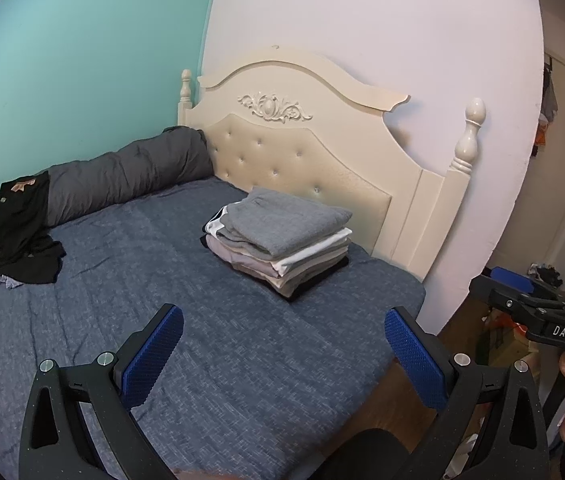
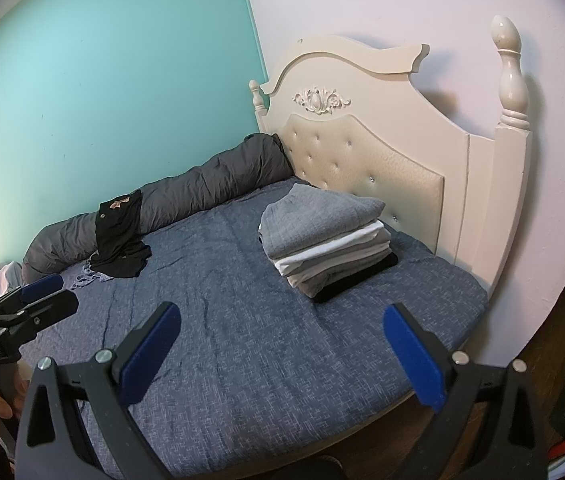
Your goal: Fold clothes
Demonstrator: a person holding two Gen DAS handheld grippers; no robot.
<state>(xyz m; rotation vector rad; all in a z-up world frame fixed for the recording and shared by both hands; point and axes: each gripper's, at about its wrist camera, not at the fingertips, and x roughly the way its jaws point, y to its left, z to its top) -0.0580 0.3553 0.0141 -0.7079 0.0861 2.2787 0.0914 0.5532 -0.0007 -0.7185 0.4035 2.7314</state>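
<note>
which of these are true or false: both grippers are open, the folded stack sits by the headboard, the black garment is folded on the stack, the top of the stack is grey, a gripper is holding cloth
1. Both the left gripper and the right gripper are open. True.
2. The stack of folded clothes sits on the blue-grey bed cover near the cream tufted headboard. True.
3. The black garment is folded on the stack. False: it lies unfolded, draped over the rolled dark grey duvet by the teal wall.
4. The stack's top item is grey. True.
5. A gripper is holding cloth. False: both are empty.
</note>
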